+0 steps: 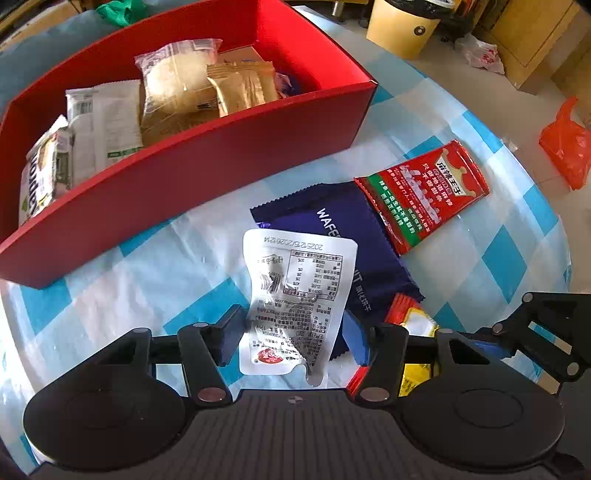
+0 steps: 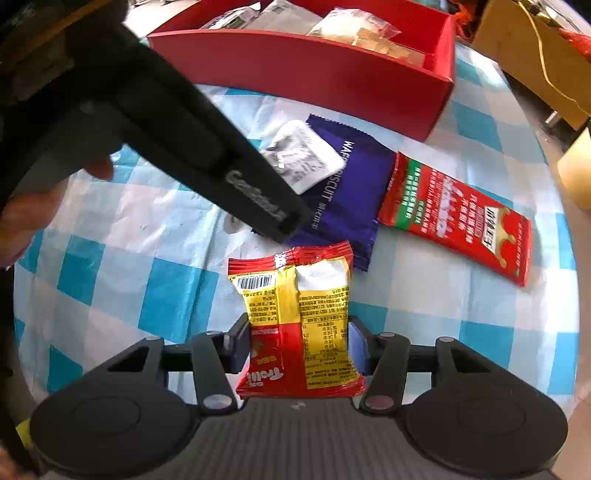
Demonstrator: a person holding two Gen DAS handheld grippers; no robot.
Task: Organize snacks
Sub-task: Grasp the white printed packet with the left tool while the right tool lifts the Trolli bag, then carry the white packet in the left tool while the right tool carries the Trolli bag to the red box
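Note:
My left gripper (image 1: 293, 330) is shut on a white snack packet (image 1: 295, 295), held crumpled between the fingers over a purple wafer biscuit pack (image 1: 365, 236). My right gripper (image 2: 297, 341) is shut on a red and yellow snack packet (image 2: 299, 325) just above the checked cloth. A red sachet (image 1: 424, 195) lies to the right of the purple pack; it also shows in the right wrist view (image 2: 458, 218). The red box (image 1: 207, 173) beyond holds several snack packs. The left gripper's body crosses the right wrist view and hides part of the white packet (image 2: 306, 155).
The round table has a blue and white checked cloth (image 1: 498, 258). Its edge curves close on the right. On the floor beyond are a yellow bin (image 1: 402, 26), an orange plastic bag (image 1: 569, 147) and cardboard boxes (image 1: 535, 40).

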